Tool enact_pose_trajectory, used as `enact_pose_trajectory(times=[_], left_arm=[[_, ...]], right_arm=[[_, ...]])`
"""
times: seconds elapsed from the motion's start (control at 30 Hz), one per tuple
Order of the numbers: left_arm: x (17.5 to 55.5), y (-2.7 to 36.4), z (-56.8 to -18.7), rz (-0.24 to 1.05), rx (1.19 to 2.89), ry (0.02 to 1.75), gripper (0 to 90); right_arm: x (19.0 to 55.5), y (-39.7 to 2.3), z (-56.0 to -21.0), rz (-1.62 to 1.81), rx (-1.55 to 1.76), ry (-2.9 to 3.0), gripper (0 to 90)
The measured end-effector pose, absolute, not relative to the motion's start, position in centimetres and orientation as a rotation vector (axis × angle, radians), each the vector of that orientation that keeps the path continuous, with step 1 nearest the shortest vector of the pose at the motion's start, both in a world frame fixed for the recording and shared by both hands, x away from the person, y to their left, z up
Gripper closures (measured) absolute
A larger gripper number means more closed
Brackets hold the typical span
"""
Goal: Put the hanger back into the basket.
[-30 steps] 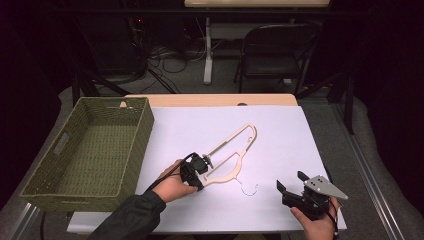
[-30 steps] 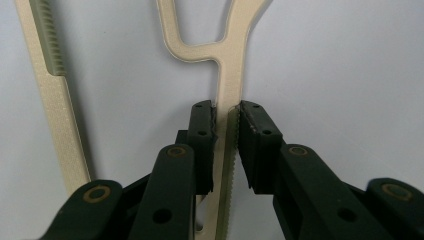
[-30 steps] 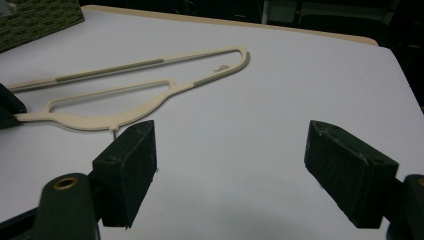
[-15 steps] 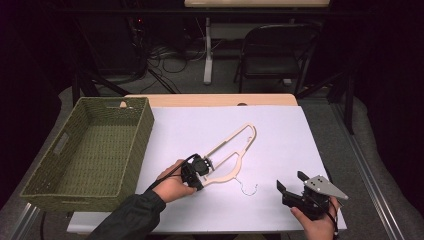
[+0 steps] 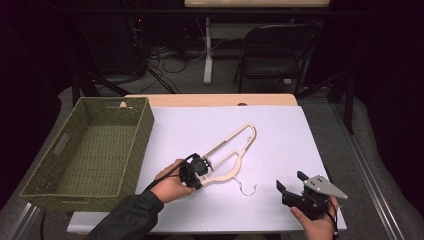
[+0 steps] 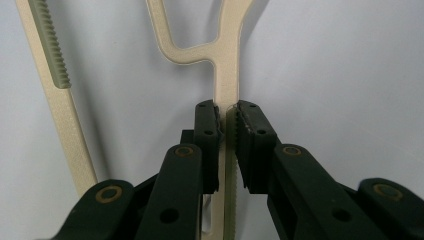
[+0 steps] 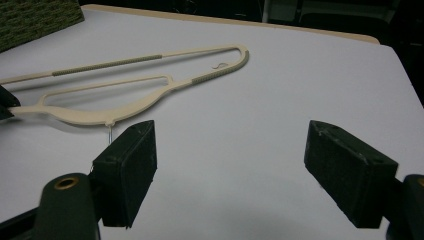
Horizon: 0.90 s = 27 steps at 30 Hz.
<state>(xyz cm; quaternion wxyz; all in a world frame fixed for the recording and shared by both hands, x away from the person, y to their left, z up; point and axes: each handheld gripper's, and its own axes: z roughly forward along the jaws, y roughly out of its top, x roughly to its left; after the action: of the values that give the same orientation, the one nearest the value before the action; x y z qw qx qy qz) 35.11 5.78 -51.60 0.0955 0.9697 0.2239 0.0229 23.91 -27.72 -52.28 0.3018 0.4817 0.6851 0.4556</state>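
White sheeting covered the table (image 5: pixel 200 125) in the high view; the cream hanger (image 5: pixel 235 145) lay near its middle, beside a woven basket (image 5: pixel 85 150). Left gripper view: left gripper (image 6: pixel 227 125) clamped the hanger's arm. Right gripper view: right gripper (image 7: pixel 230 165) gaped wide, holding nothing.

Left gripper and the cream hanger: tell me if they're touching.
Touching. In the left gripper view, the left gripper has both pads pressed against the hanger bar, with no gap on either side.
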Motion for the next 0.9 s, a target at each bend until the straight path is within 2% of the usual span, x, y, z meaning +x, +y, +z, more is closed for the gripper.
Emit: enact_pose_trajectory(times=[0.4,0.9], left_arm=[[35.0,6.5,-50.2,0.111,2.775,0.691,80.5],[35.1,8.3,-47.7,0.074,2.657,0.797,80.5]], right_arm=[[23.9,-27.8,-52.3,1.207,1.284,1.813,21.0],[23.8,-27.9,-52.2,1.206,1.288,1.809,21.0]])
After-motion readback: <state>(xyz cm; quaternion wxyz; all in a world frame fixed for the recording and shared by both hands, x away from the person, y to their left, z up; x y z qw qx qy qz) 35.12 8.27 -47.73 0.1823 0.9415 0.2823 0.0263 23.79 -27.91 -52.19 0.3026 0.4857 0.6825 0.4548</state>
